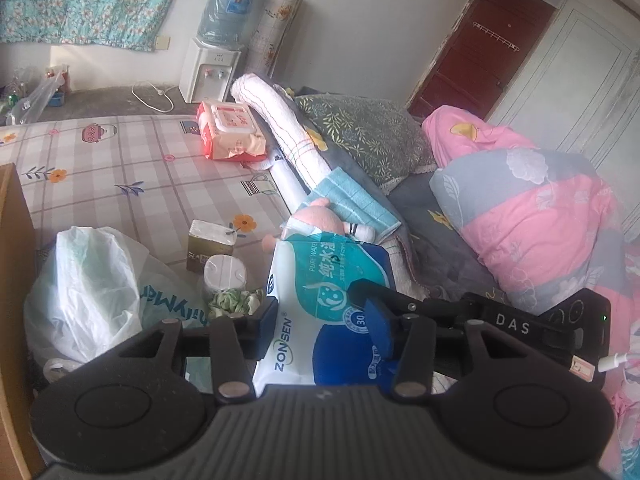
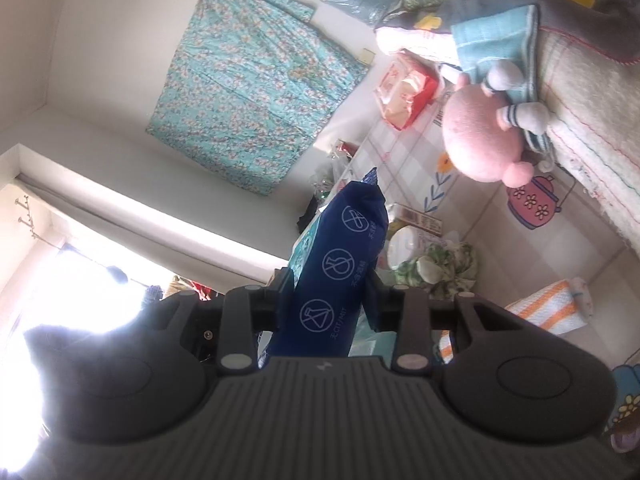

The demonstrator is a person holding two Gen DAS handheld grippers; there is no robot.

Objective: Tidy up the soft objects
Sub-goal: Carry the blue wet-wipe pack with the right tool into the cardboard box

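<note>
Both grippers clamp one wipes pack held above the bed; left gripper pinches its front face, right gripper squeezes its blue edge; pink plush lies beyond by the towels.

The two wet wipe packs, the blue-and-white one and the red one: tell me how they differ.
The blue-and-white wipe pack is clamped between both grippers, left gripper and right gripper, and held above the bed; the red wipe pack lies alone on the checked sheet. The blue-and-white pack is teal, white and dark blue; the red pack is red with a white lid. The red pack's wrapper looks crumpled. Both are soft plastic pouches.
</note>
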